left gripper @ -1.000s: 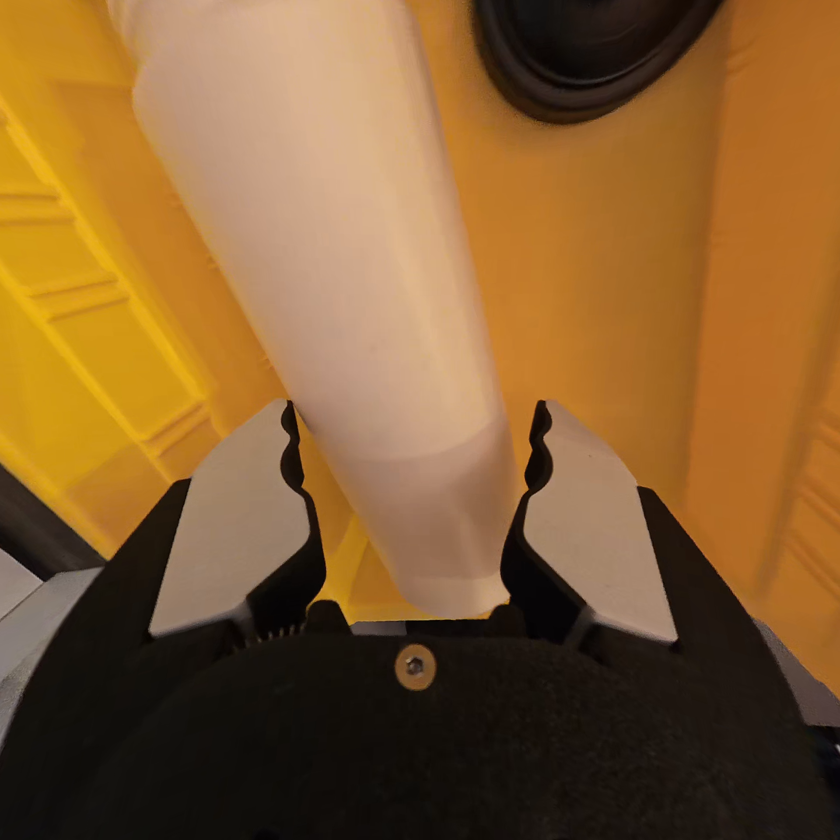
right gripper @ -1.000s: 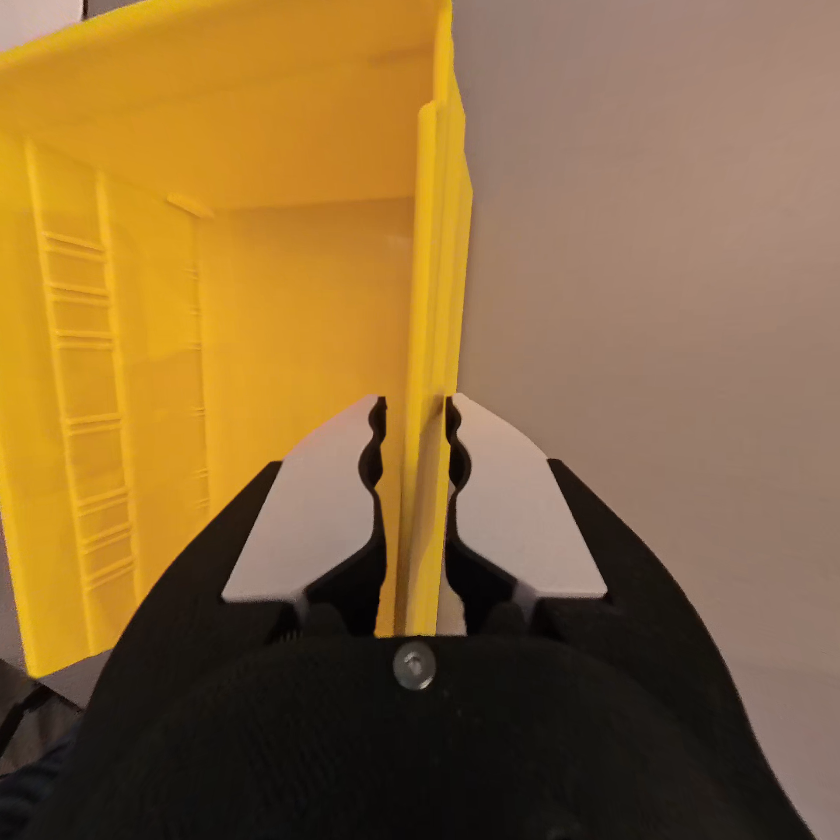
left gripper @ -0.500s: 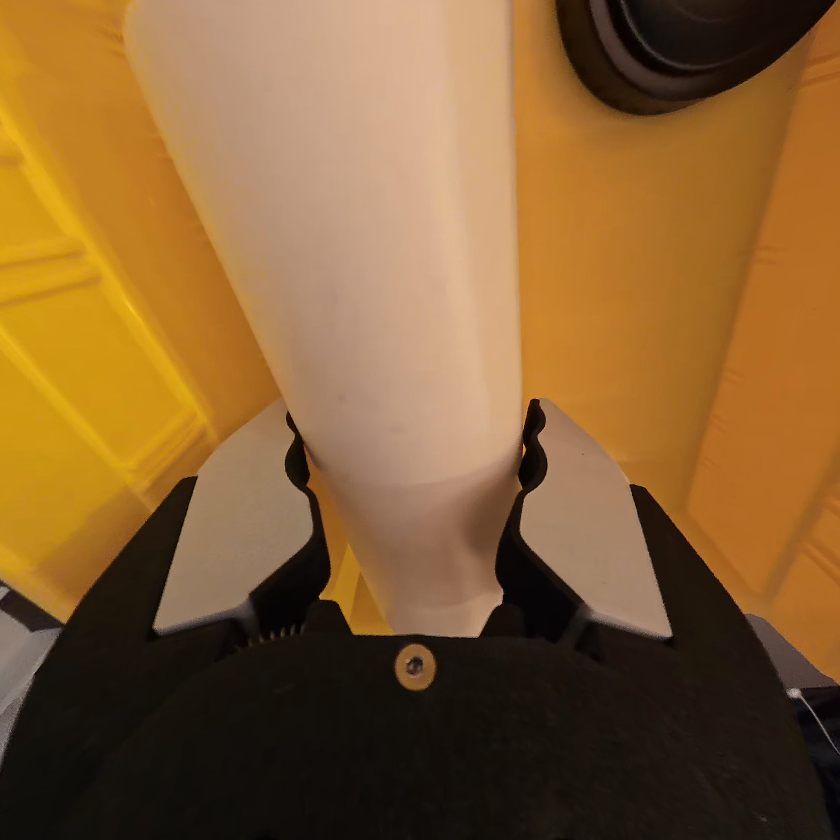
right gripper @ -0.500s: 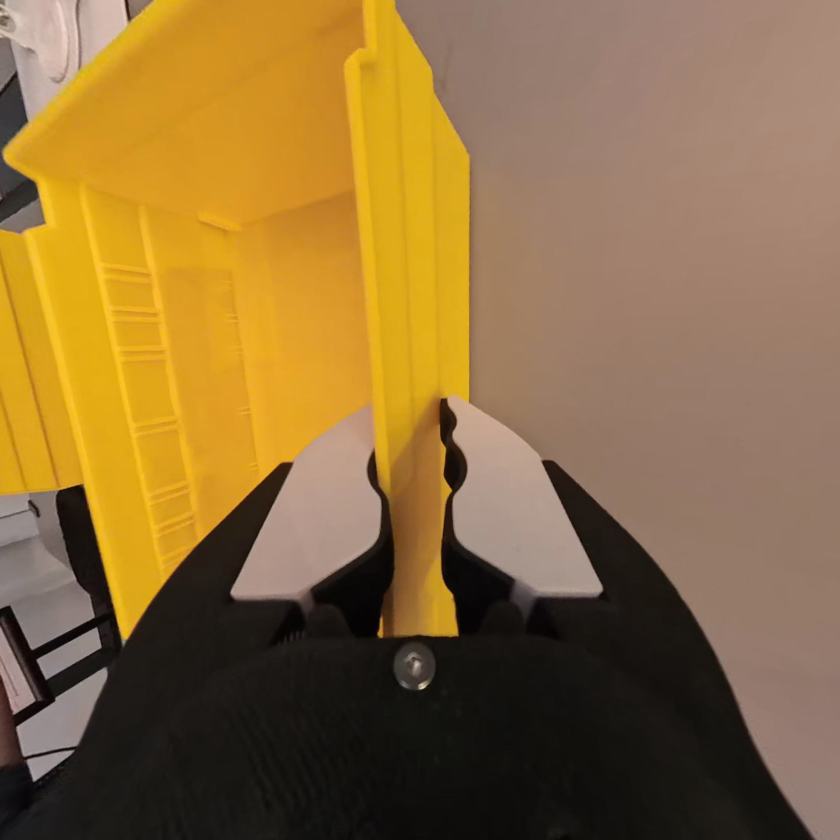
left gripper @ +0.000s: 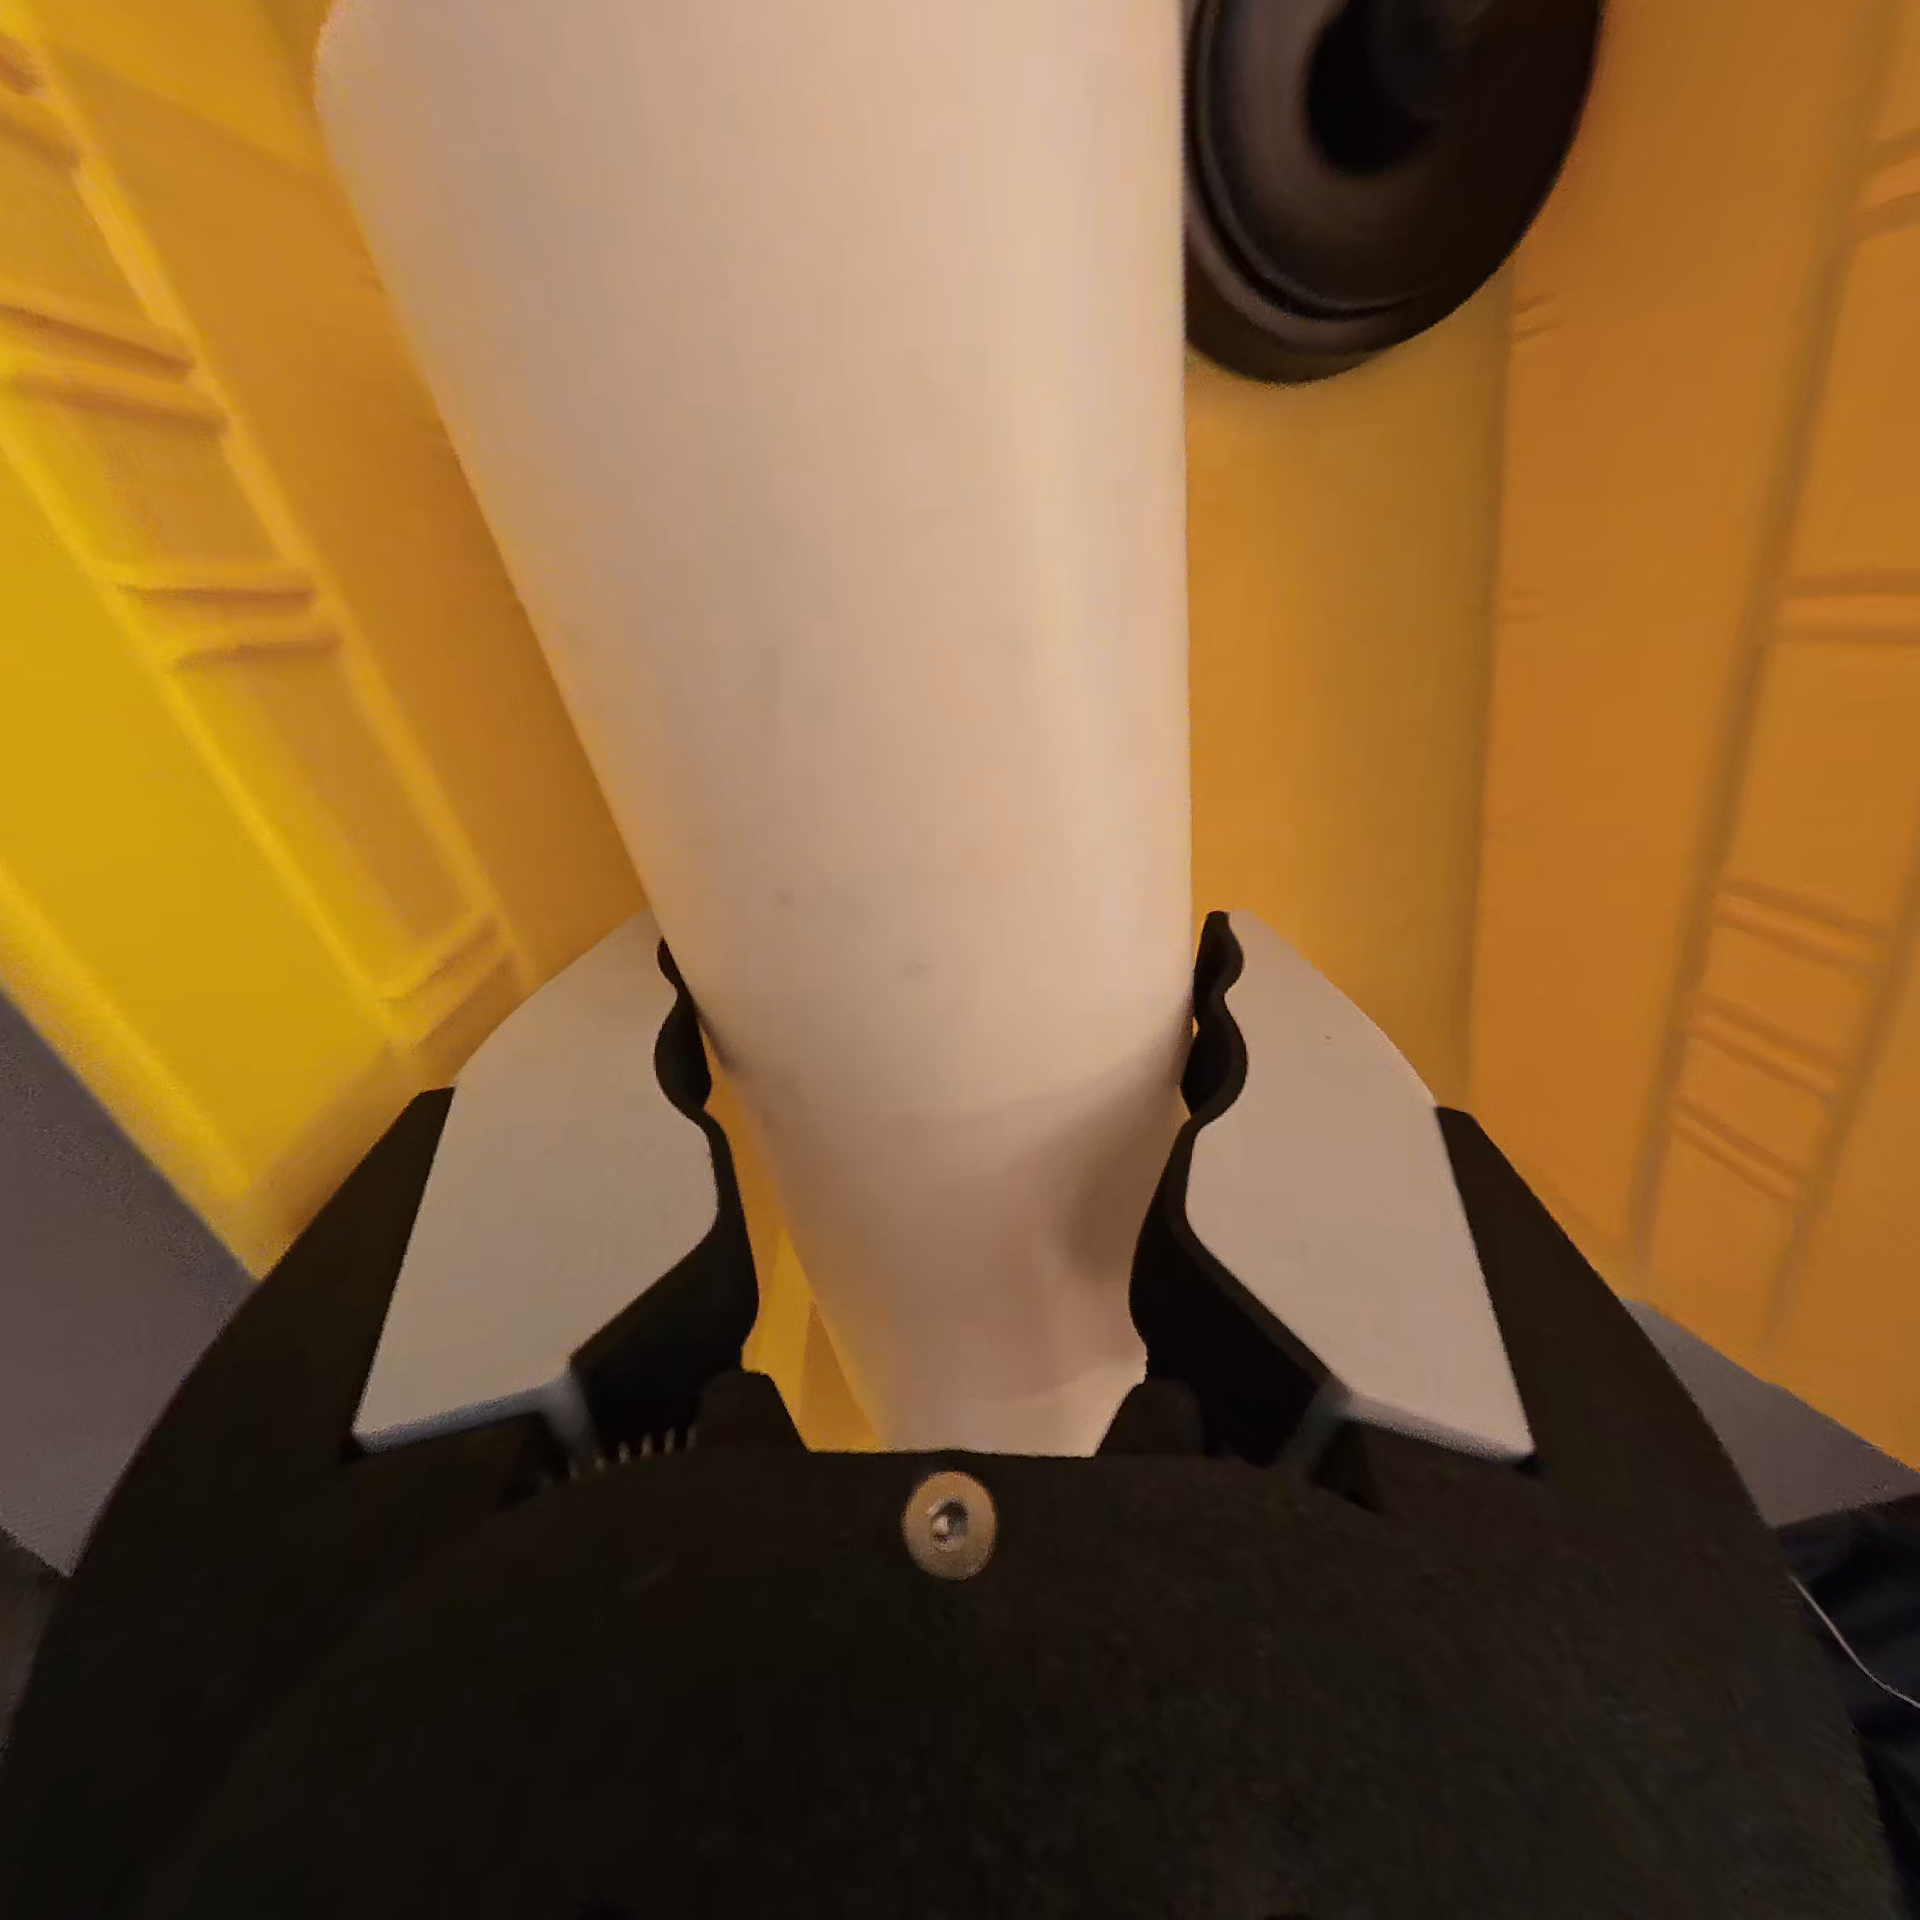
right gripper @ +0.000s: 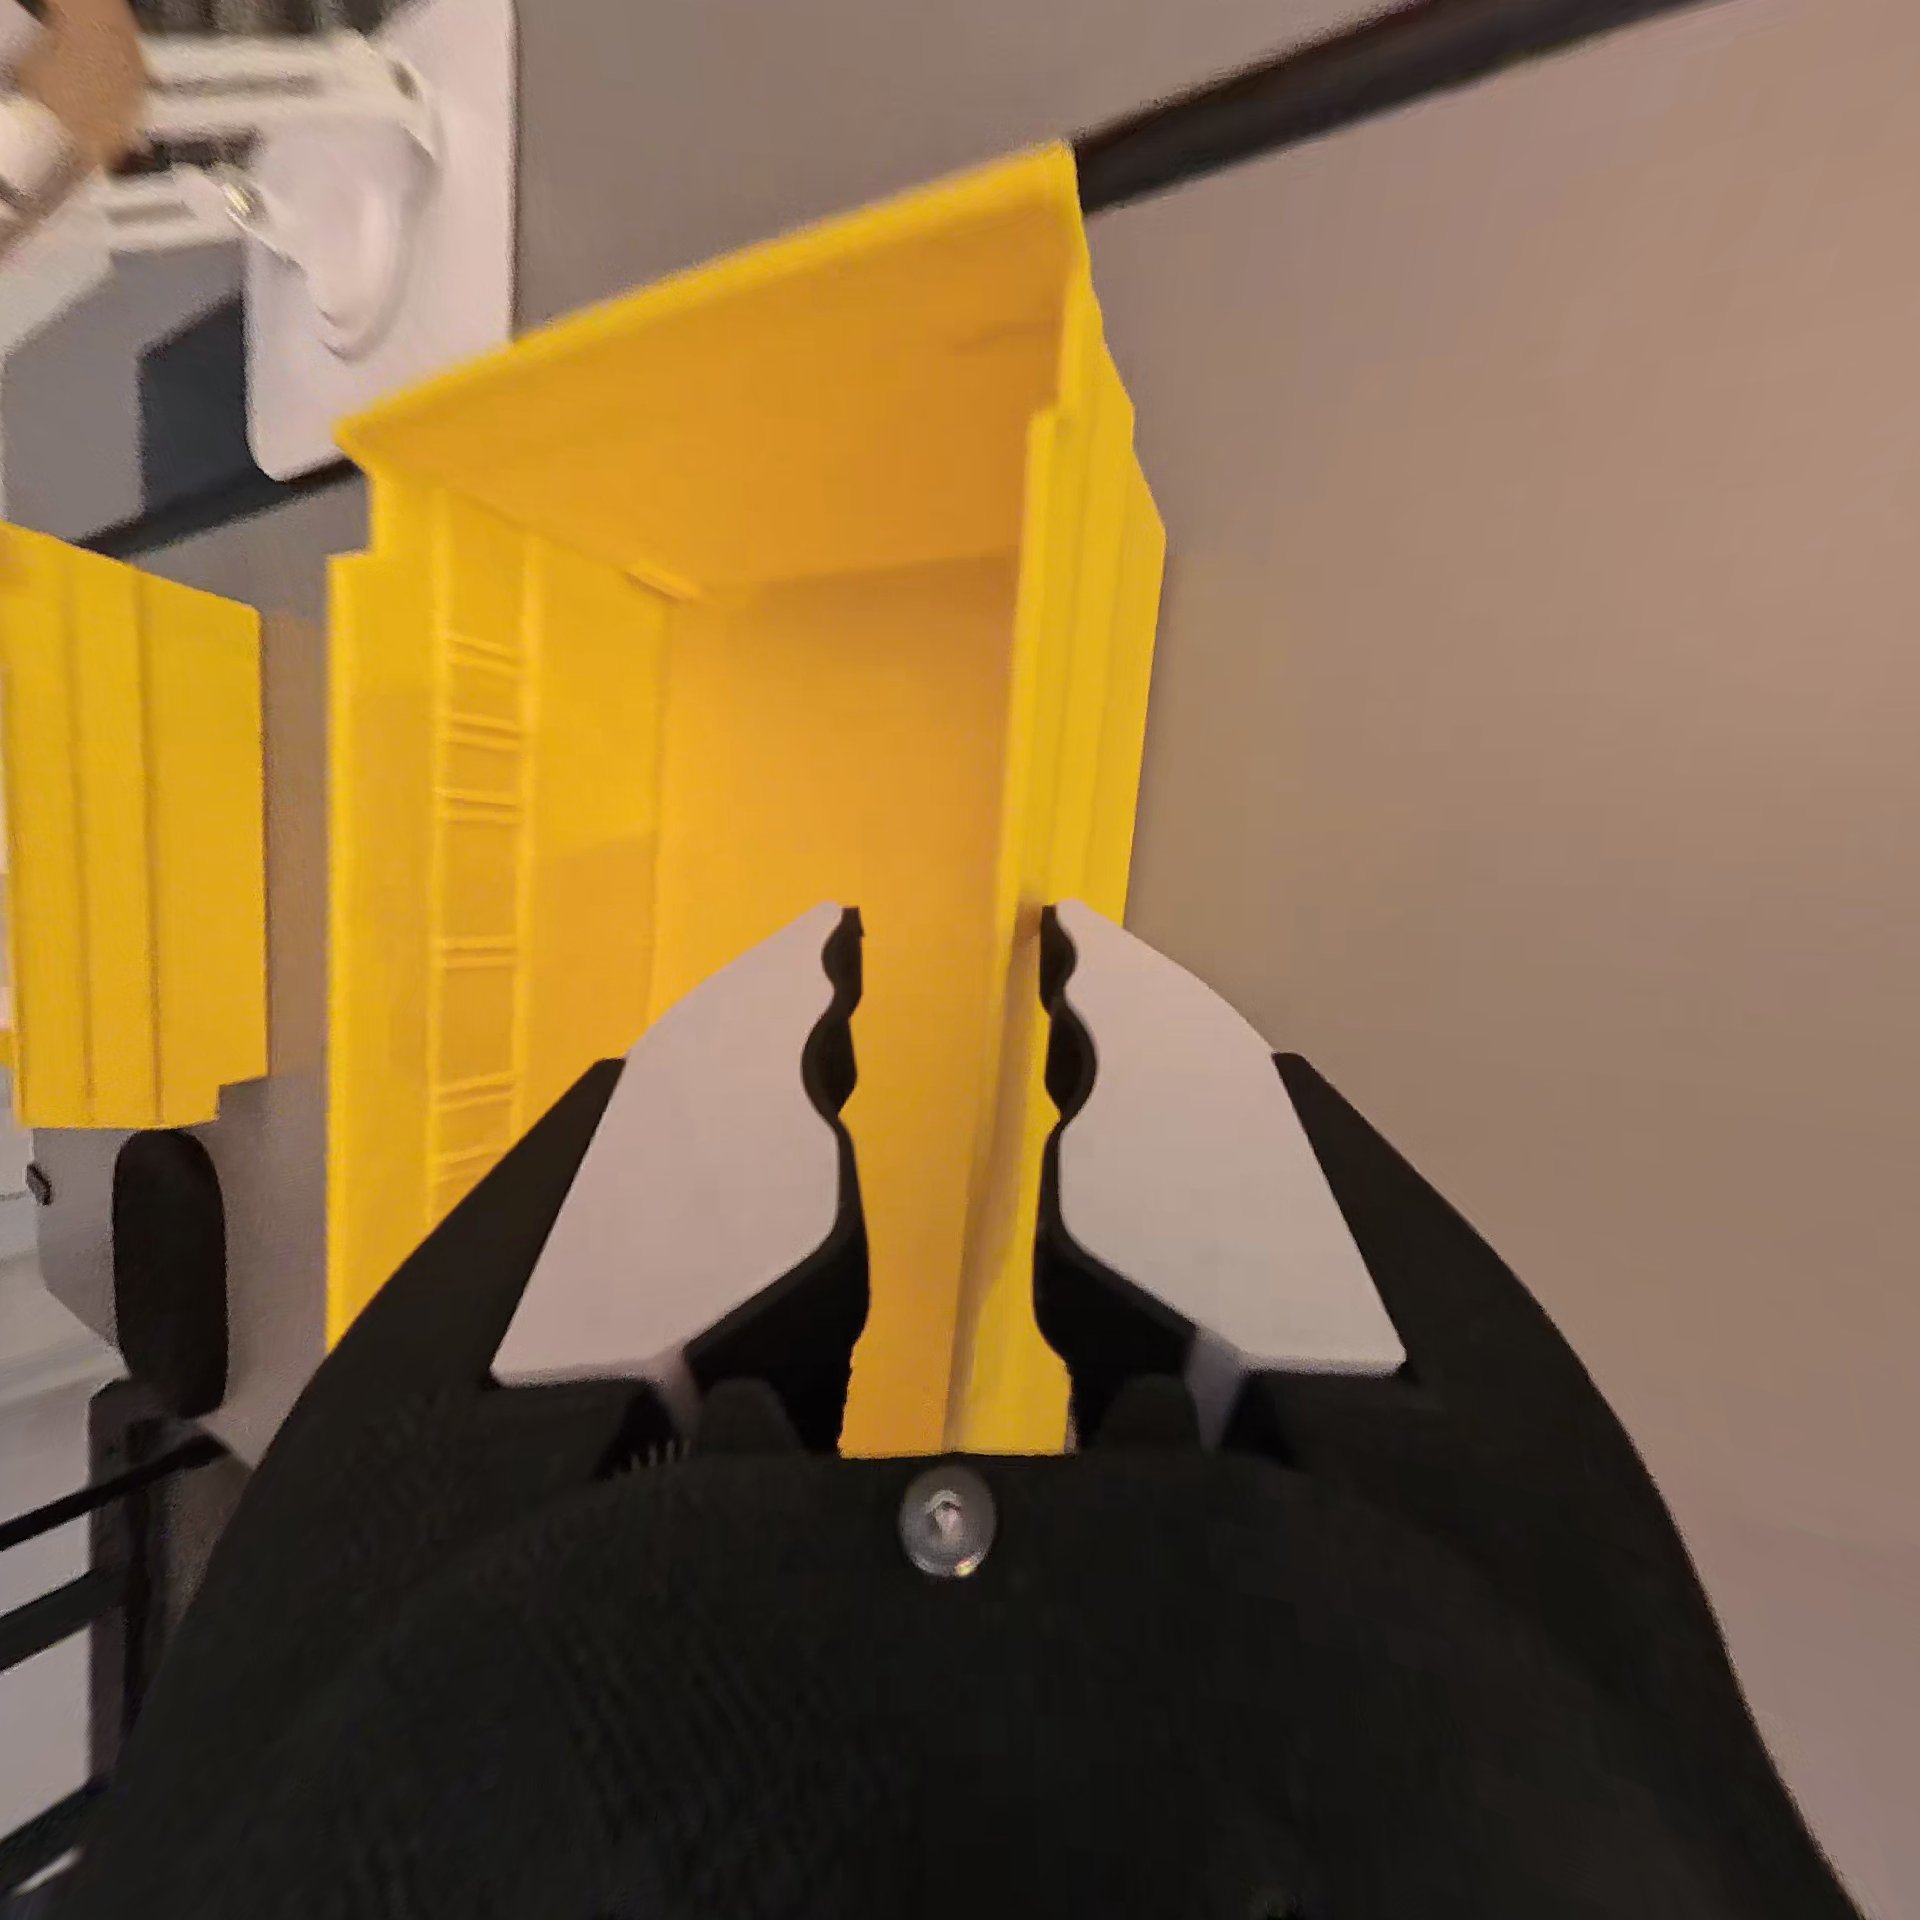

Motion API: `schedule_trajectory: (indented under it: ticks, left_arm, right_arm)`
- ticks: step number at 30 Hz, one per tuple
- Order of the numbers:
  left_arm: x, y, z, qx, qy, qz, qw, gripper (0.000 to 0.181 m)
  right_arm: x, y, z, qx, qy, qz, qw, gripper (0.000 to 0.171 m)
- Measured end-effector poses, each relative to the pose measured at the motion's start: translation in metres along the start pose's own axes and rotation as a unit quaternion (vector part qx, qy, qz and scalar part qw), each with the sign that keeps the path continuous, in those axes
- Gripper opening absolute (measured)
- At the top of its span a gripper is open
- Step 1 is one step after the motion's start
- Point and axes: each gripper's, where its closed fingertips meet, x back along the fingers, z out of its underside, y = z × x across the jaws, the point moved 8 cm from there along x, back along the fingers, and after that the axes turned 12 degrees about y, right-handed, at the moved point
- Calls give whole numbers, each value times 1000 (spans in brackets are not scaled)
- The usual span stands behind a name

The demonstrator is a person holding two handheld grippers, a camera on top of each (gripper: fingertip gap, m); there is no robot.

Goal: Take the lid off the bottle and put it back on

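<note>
A white bottle [left gripper: 831, 520] lies inside a yellow bin [left gripper: 208, 727] and fills the middle of the left wrist view. My left gripper [left gripper: 935, 935] is shut on its narrow lower end, with both fingers touching its sides. A black round lid [left gripper: 1382, 177], hollow side showing, lies in the bin just right of the bottle's far end. My right gripper [right gripper: 948, 920] is open, with the bin's right wall [right gripper: 1091, 623] standing by its right finger and a gap to the left finger. The bottle is not in the right wrist view.
A second yellow bin [right gripper: 125, 831] stands left of the first. A beige table top [right gripper: 1507, 831] spreads to the right of the bin. A white appliance [right gripper: 343, 208] and dark cables [right gripper: 104, 1507] are at the left edge.
My left gripper closed on the bottle, which swung more upright in the view. My right gripper opened off the bin wall and drew back, so more of the bin shows.
</note>
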Motion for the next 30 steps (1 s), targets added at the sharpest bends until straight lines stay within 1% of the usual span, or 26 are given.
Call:
schedule_trajectory:
  ticks: [2,4,6,8,10,12,14,16,17,19,21,23,25,27,30]
  left_arm:
    - [11,-3,1,-12,-24,9,1000,91]
    - [27,-7,4,-25,-60,20,998,91]
    - [47,-14,7,-45,-111,41,992,92]
    - [69,-29,11,-84,-179,72,978,92]
    - [93,-54,17,-133,-262,126,948,92]
    - [114,-91,26,-185,-351,183,899,92]
    - [123,-133,37,-224,-417,227,851,92]
    - [115,-177,45,-250,-466,242,813,92]
    - [106,-198,46,-258,-481,238,803,92]
    - [80,-233,40,-264,-503,205,797,92]
    - [50,-255,25,-262,-517,175,796,92]
    - [25,-268,7,-264,-524,153,795,92]
    - [7,-276,-8,-279,-527,141,790,92]
    - [-4,-281,-21,-296,-533,121,783,92]
    - [-14,-285,-32,-312,-548,125,766,92]
  right_arm:
    - [15,7,-3,13,-44,-6,999,35]
    - [30,16,-4,40,-88,-10,995,33]
    - [49,31,-6,67,-149,-32,986,33]
    - [70,47,-8,100,-224,-41,969,32]
    - [89,66,-6,150,-287,-53,945,32]
    - [99,85,-2,190,-317,-71,927,32]
    - [101,103,1,229,-326,-90,913,33]
    - [100,117,1,252,-343,-98,900,33]
    - [100,123,1,259,-355,-103,892,32]
    - [99,134,2,274,-371,-119,879,32]
    - [100,140,3,282,-382,-135,869,32]
    - [100,142,5,292,-379,-146,866,32]
    - [99,141,5,294,-375,-134,869,32]
    - [99,138,4,294,-376,-112,871,32]
    - [101,135,4,296,-376,-108,871,32]
